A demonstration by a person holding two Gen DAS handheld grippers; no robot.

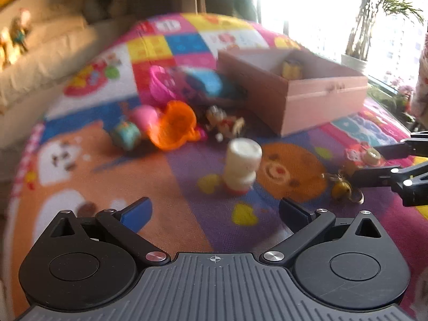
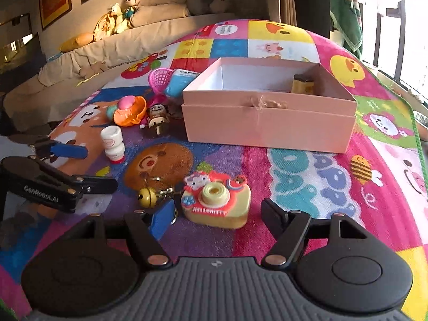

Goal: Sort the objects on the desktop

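Jaws spread wide on the left gripper (image 1: 215, 214), nothing between them, and we look down its fingers at a white bottle (image 1: 242, 167) with a red cap, standing upside down on the patterned play mat (image 1: 165, 192) that covers the surface. Behind it sits the toy cluster: an orange cup (image 1: 175, 128), a teal ball (image 1: 125, 135), a pink basket (image 1: 160, 84) and a small figurine (image 1: 223, 124). The pink box (image 1: 315, 101) sits open at upper right, a small yellow item (image 1: 291, 68) inside it. At the right edge the right gripper (image 1: 363, 164) pokes in, jaws apart. This view is blurred, so finer detail is lost.

Over to the right wrist view, much sharper. Jaws are open on the right gripper (image 2: 216, 218) too, and the Hello Kitty toy camera (image 2: 216, 203) lies on the mat between its fingers, neither pad touching it. A gold bell keychain (image 2: 149, 196) lies just left of the camera, beside the blue pad (image 2: 161, 220). The left gripper (image 2: 91, 165) reaches in from the left, jaws open toward the white bottle (image 2: 113, 144). Beyond, the pink box (image 2: 267, 125) holds one yellow item (image 2: 302, 84) near its far right corner. Orange cup (image 2: 131, 113), pink basket (image 2: 160, 79) and figurine (image 2: 157, 116) crowd the box's left side.
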